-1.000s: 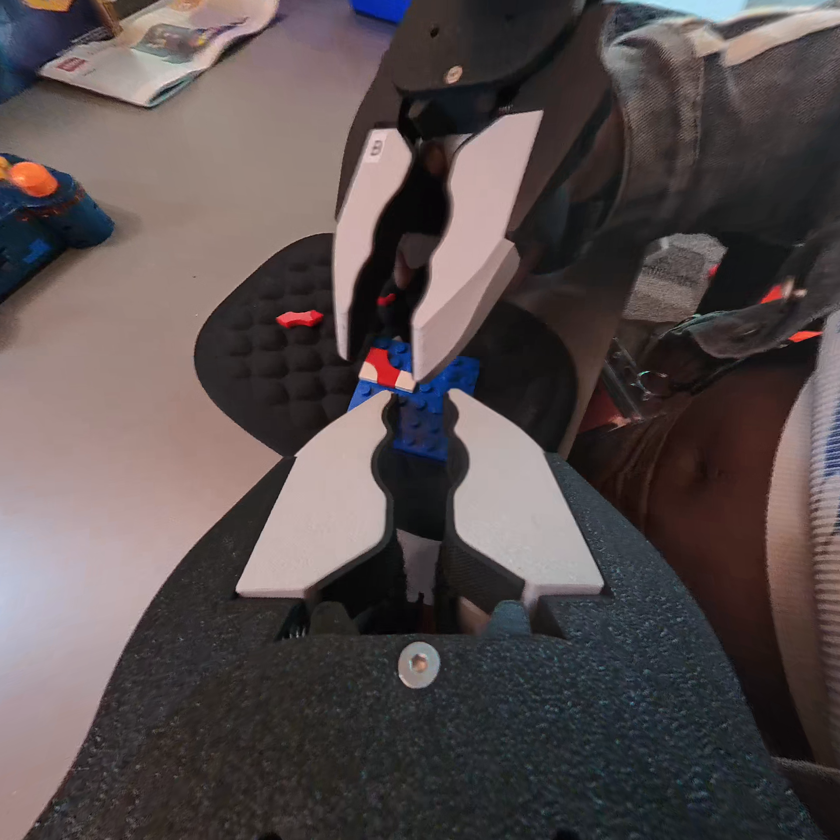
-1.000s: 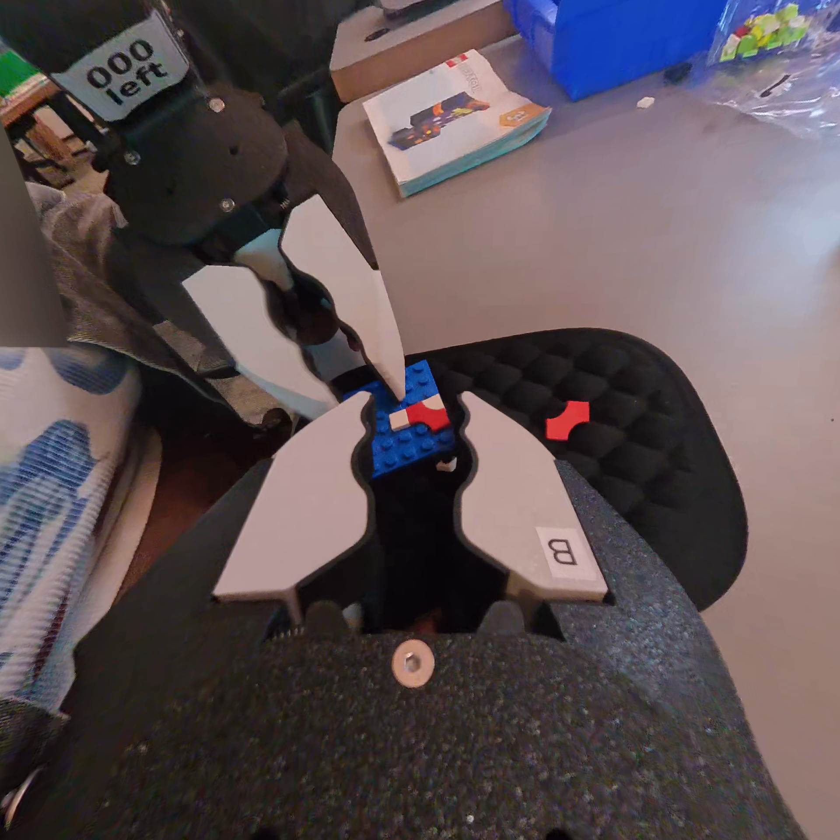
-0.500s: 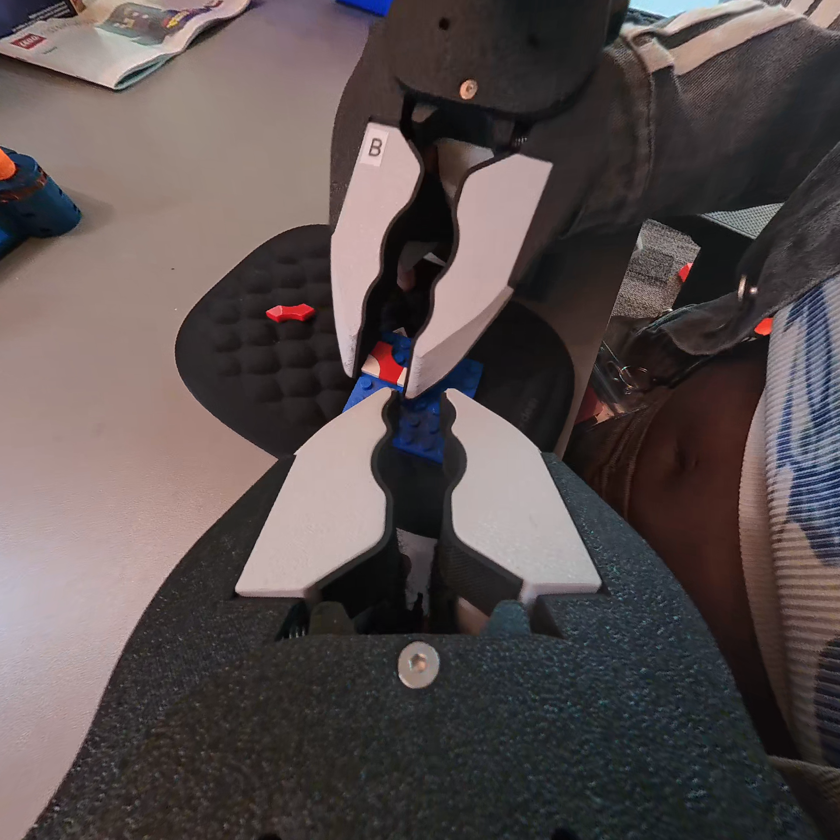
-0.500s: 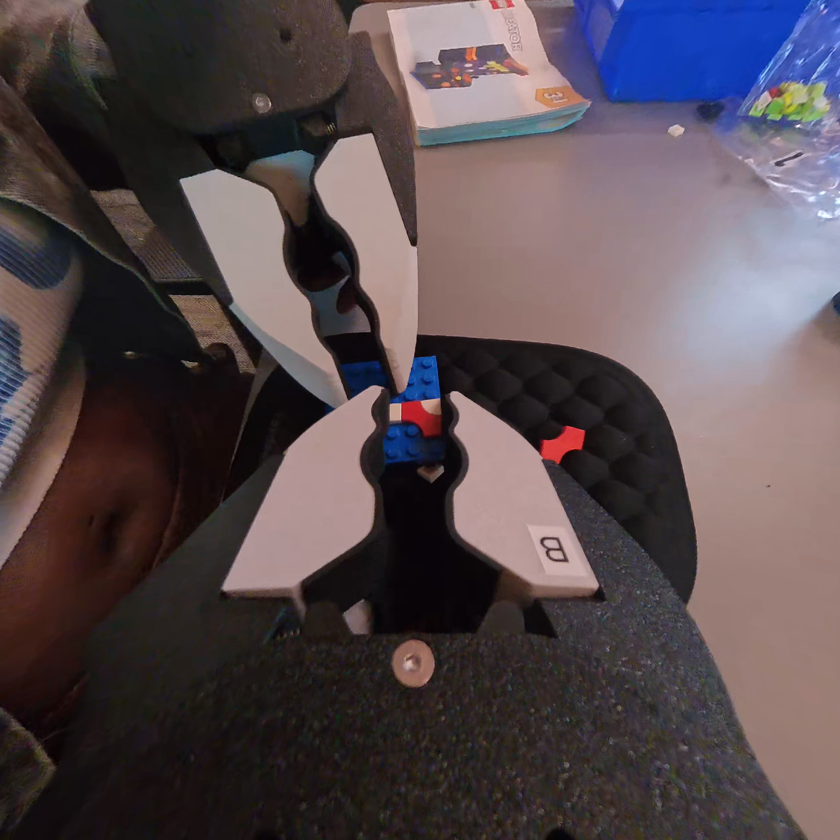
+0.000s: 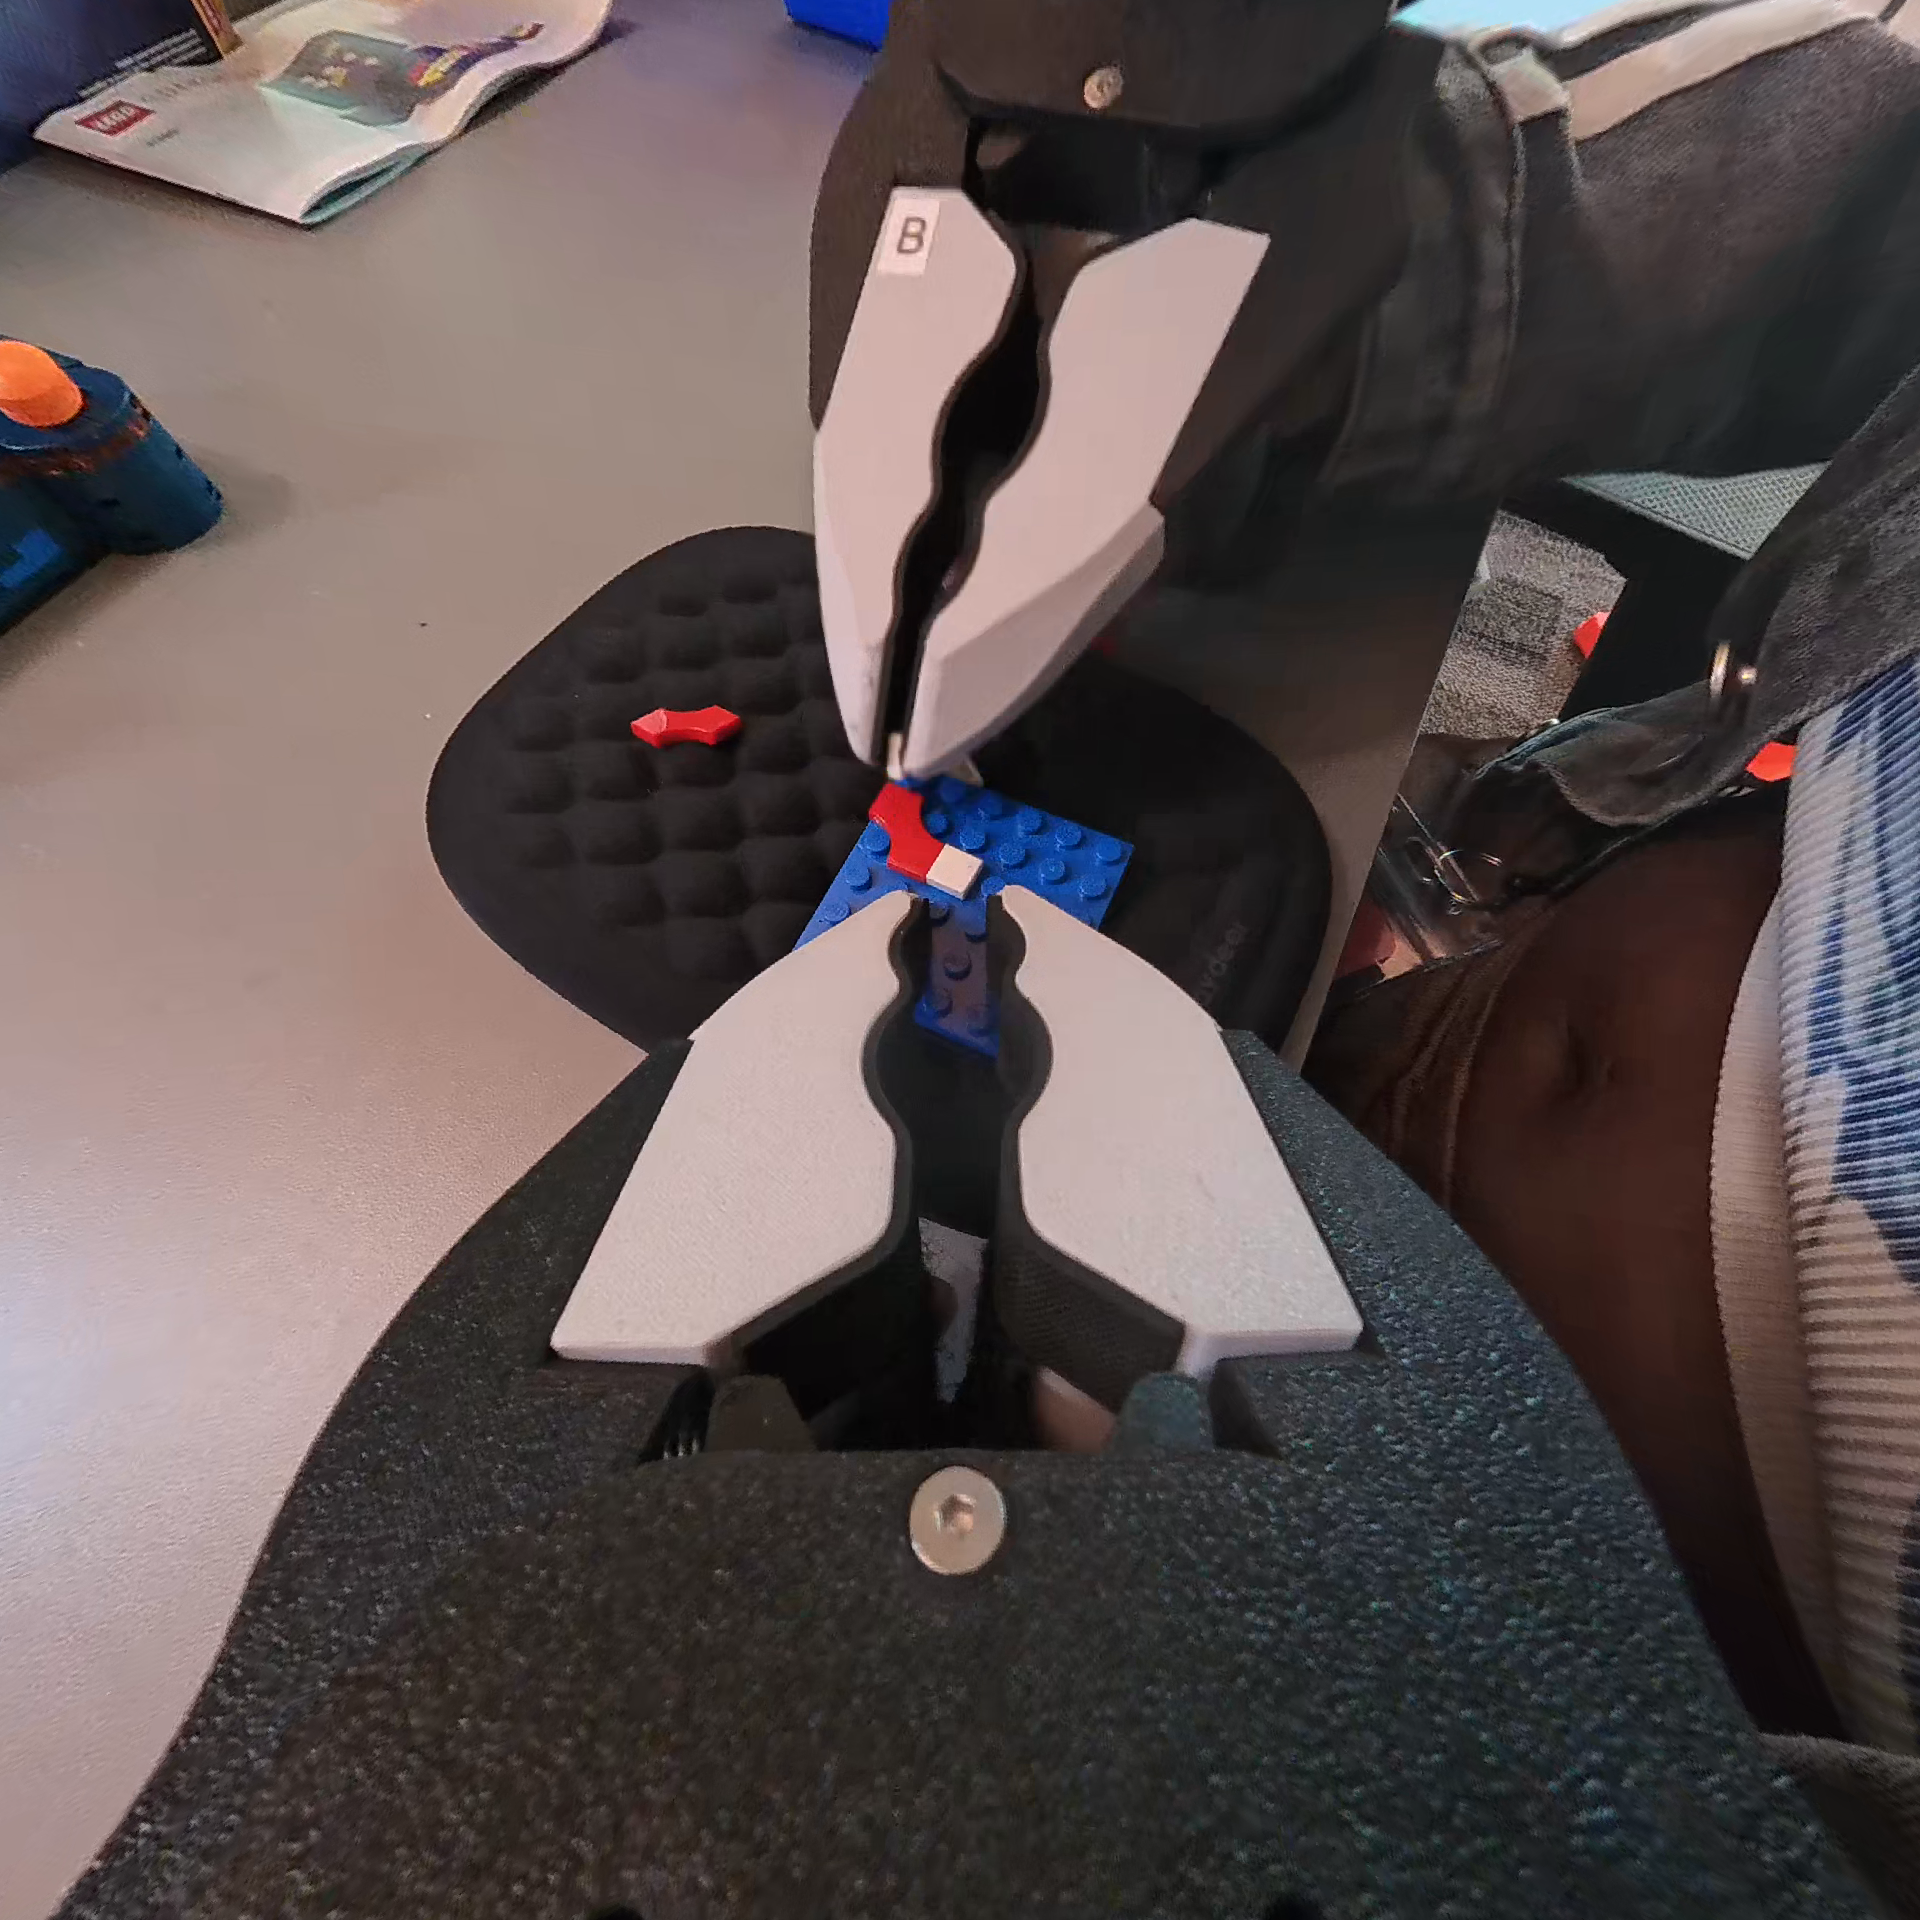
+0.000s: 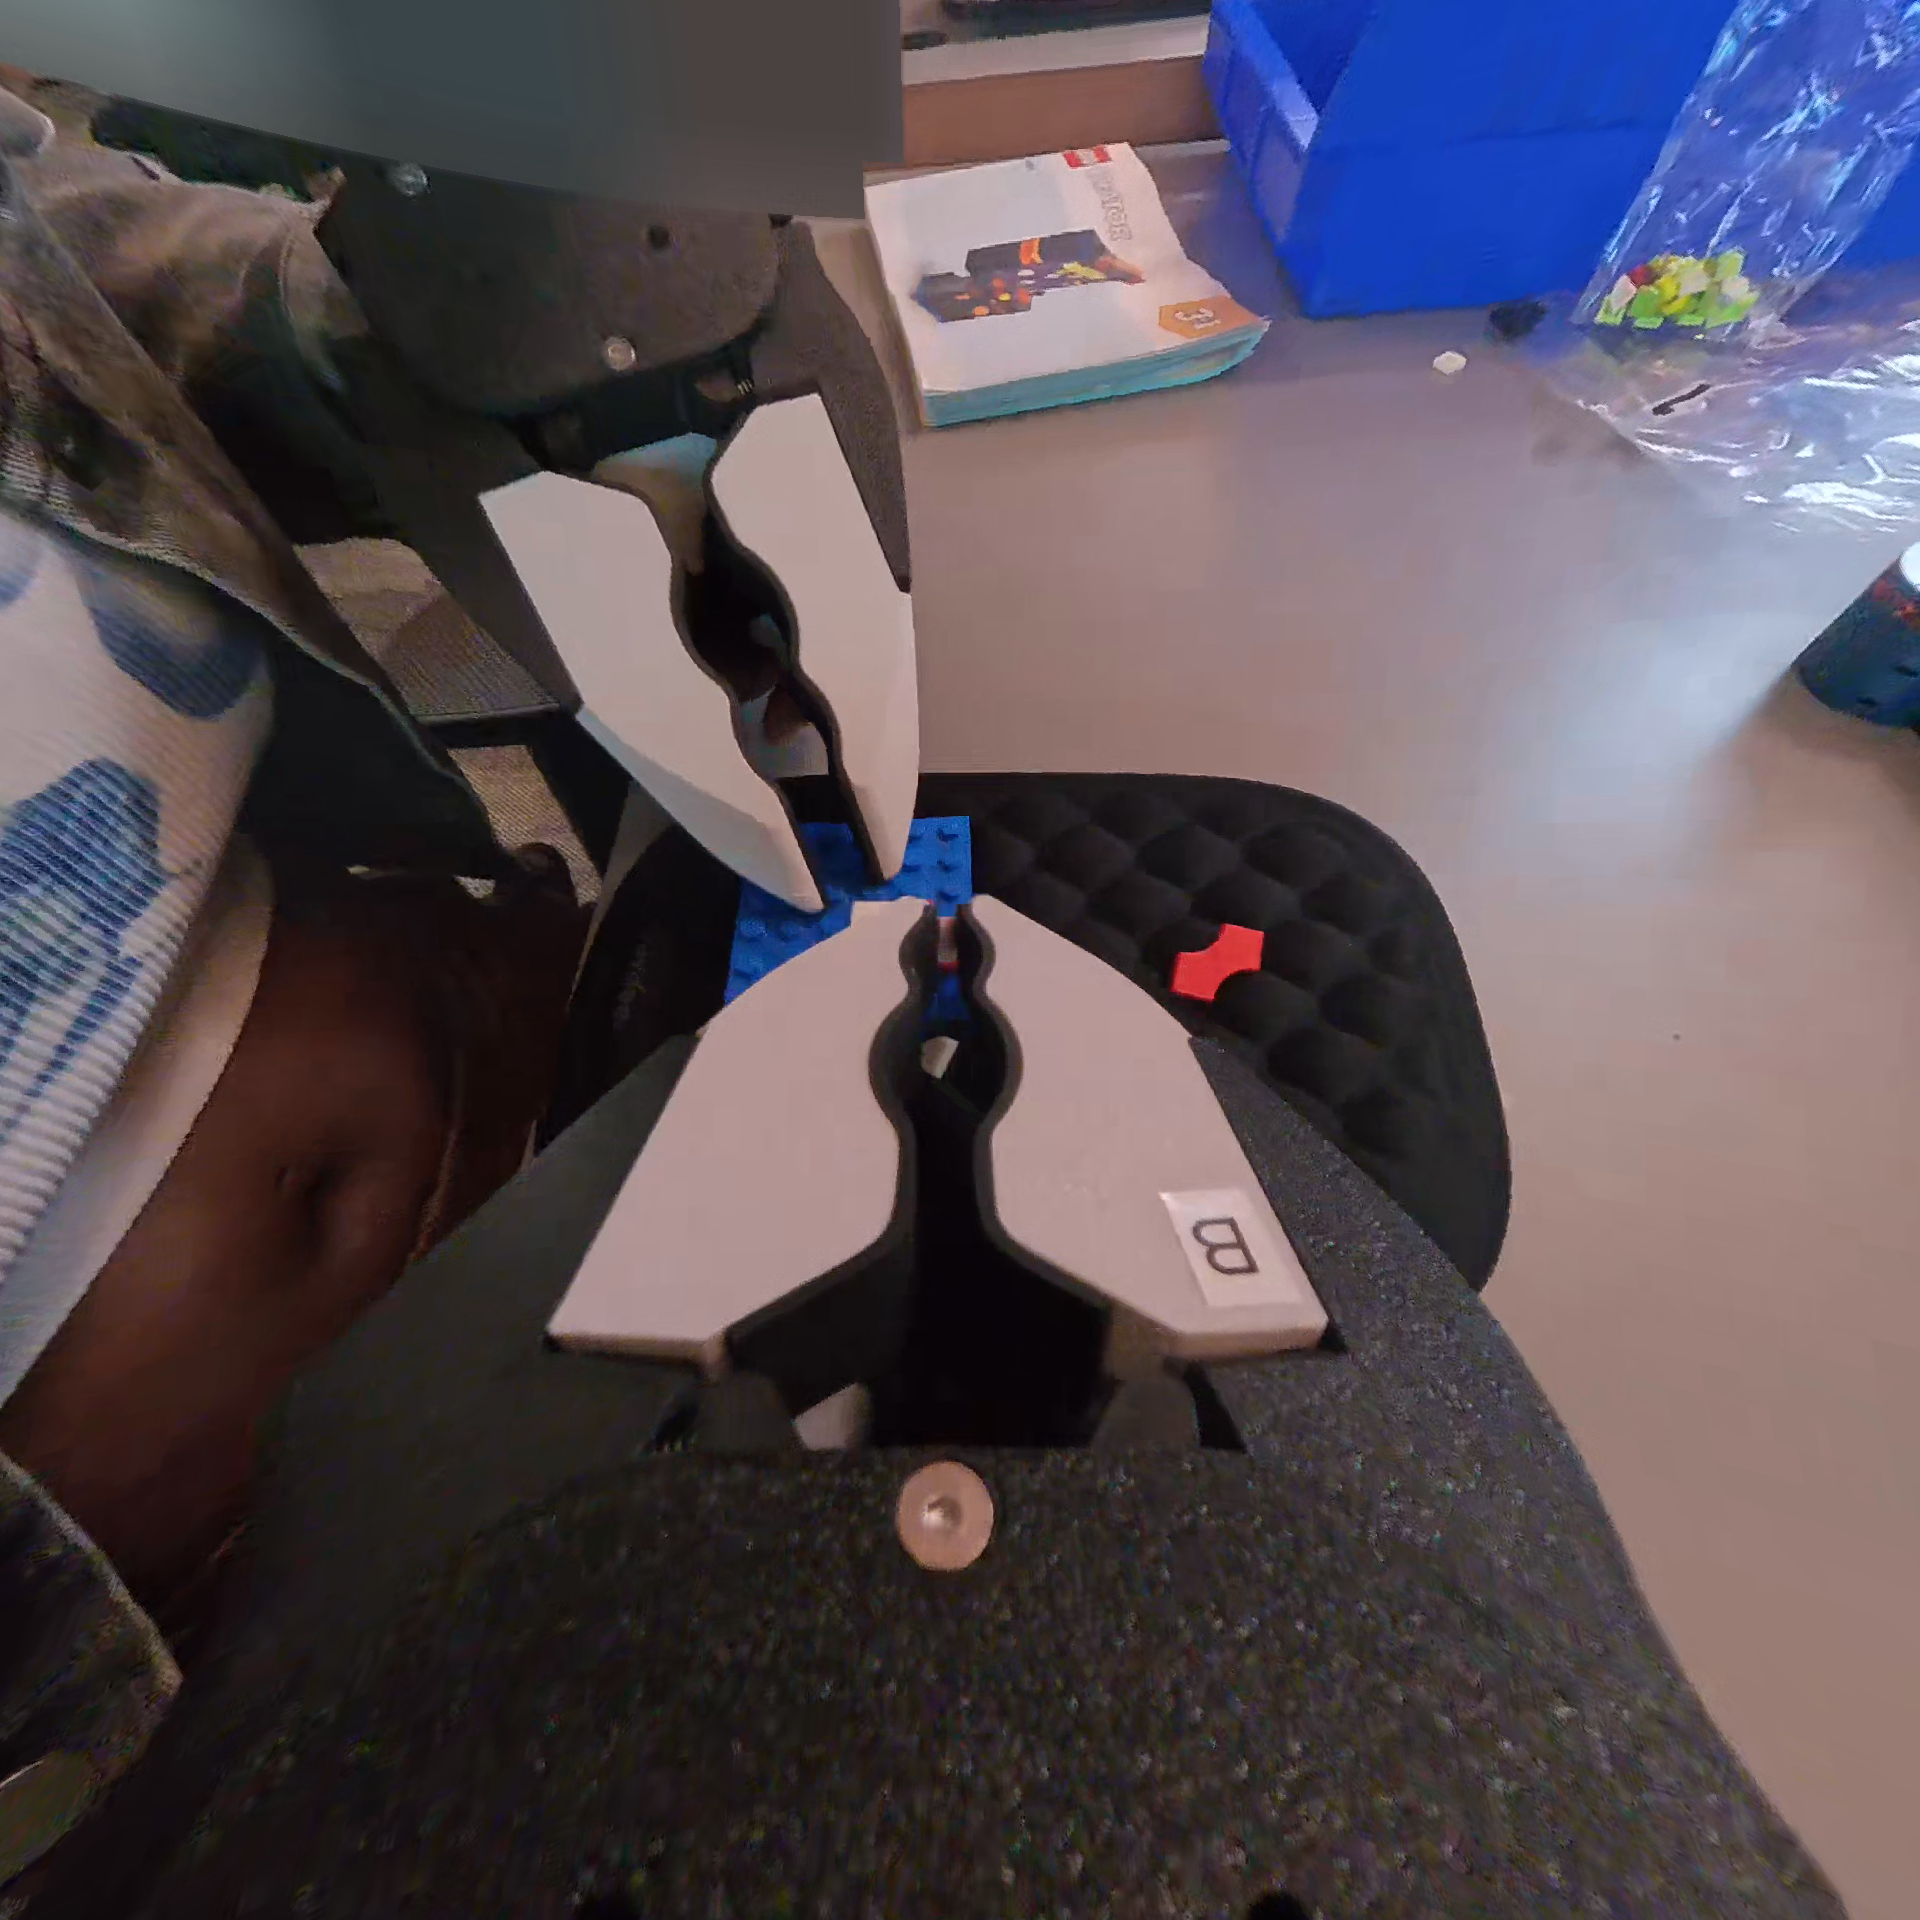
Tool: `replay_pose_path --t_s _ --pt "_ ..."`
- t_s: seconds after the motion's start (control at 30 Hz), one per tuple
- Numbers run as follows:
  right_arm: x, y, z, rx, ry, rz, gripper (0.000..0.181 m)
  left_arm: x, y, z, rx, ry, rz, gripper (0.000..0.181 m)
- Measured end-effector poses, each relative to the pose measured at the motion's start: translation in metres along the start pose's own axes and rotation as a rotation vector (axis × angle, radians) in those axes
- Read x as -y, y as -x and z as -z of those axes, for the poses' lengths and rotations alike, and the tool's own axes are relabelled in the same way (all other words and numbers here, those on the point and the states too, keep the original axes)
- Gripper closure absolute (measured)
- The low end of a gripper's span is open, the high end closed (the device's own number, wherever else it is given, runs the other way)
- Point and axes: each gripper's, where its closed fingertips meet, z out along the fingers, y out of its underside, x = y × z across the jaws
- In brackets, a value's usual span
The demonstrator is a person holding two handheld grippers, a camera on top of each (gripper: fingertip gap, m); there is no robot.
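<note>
A blue studded plate [image 5: 1039,842] lies on a black dimpled pad [image 5: 623,790]. It carries a red curved tile [image 5: 909,831] and a white square tile [image 5: 954,871]. My left gripper [image 5: 958,902] is shut on the plate's narrow near end. It also shows in the right wrist view [image 6: 850,881], coming down onto the plate [image 6: 940,842]. My right gripper [image 6: 943,912] is shut on a small white piece at the plate's edge beside the red tile. It shows from the front in the left wrist view [image 5: 896,750]. A loose red piece [image 5: 686,724] lies on the pad.
An instruction booklet [image 6: 1049,281], a blue bin [image 6: 1455,135] and a clear bag of bricks [image 6: 1714,312] lie on the grey table. A dark blue toy with an orange knob [image 5: 83,457] sits at the left. A person sits close on the right. My left and right fingertips are right by each other.
The right gripper's jaws have closed from clearly apart to nearly touching, now pinching a small white piece at the plate's edge. The left gripper has stayed on the plate.
</note>
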Motion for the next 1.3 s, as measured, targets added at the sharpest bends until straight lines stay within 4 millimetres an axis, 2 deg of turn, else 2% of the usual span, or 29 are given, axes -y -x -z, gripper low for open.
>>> replay_pose_path --t_s 0.1,0.17,0.2,0.23,0.27,0.3,0.37,0.43,0.53,0.57,0.73,1.17,1.2,1.27,1.3 --pt "-0.008 -0.011 0.008 -0.045 0.075 0.065 0.178 0.0 0.0 0.0 0.004 -0.002 -0.002 0.17" --pt "-0.01 -0.031 0.018 -0.145 0.093 0.093 0.178 0.001 0.0 0.0 0.011 -0.004 -0.009 0.17" --pt "-0.014 -0.035 0.019 -0.15 0.117 0.089 0.174 0.001 0.0 0.0 0.013 -0.004 -0.009 0.17" --pt "-0.023 -0.035 0.018 -0.134 0.178 0.061 0.154 0.001 0.0 0.0 0.015 -0.004 -0.01 0.17" --pt "-0.029 -0.034 0.017 -0.11 0.231 0.028 0.148 0.001 0.0 0.0 0.016 -0.005 -0.011 0.17" --pt "-0.021 -0.031 0.018 -0.091 0.201 0.015 0.142 0.001 0.0 0.0 0.017 -0.005 -0.011 0.17" --pt "-0.004 -0.029 0.02 -0.085 0.087 -0.024 0.146 0.001 0.0 0.0 0.023 -0.005 -0.014 0.171" --pt "-0.02 -0.025 0.019 -0.058 0.19 -0.06 0.14 0.001 -0.001 0.0 0.031 -0.006 -0.023 0.17" --pt "-0.004 0.004 0.012 0.058 0.061 -0.113 0.15 0.001 -0.001 0.0 0.038 -0.006 -0.032 0.171" --pt "-0.005 0.01 0.008 0.071 0.068 -0.129 0.15 0.001 -0.001 0.0 0.037 -0.006 -0.03 0.171" --pt "-0.014 0.012 -0.005 0.023 0.123 -0.142 0.153 0.001 -0.001 0.0 0.045 -0.005 -0.042 0.171" --pt "-0.008 0.017 -0.003 -0.193 0.077 0.234 0.157 0.0 -0.002 0.0 0.072 0.001 -0.088 0.171" --pt "-0.004 0.024 -0.004 -0.181 0.059 0.298 0.181 0.0 0.0 0.0 0.085 0.0 -0.075 0.172" --pt "-0.005 0.023 -0.006 -0.283 0.116 0.485 0.18 0.0 0.0 0.0 0.075 0.004 -0.063 0.171" --pt "-0.005 0.023 -0.006 -0.271 0.107 0.424 0.18 0.0 0.0 0.0 0.071 0.002 -0.059 0.171"
